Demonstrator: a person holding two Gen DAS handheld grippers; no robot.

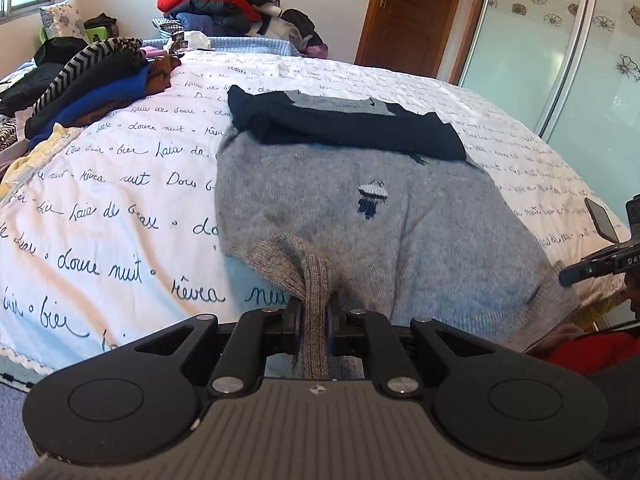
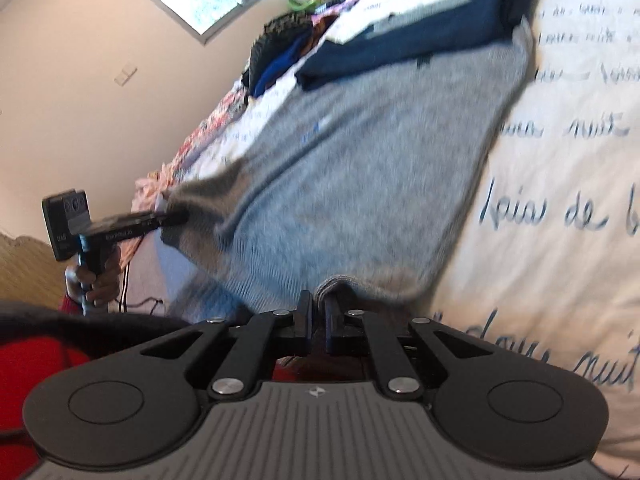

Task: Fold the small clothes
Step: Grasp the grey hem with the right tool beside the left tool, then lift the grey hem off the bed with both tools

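A grey knit sweater lies flat on the bed, its navy sleeves folded across the chest at the far end. My left gripper is shut on the ribbed hem near the sweater's left corner, and the fabric is lifted into a ridge. The right gripper shows at the right edge by the other hem corner. In the right wrist view the sweater is blurred, and my right gripper is shut with a bunch of grey hem pinched at its tips. The left gripper holds the far corner.
The bed cover is white with dark script. A heap of loose clothes lies at the left and a taller pile stands at the back. A wooden door and frosted glass panels are behind. A hand grips the left handle.
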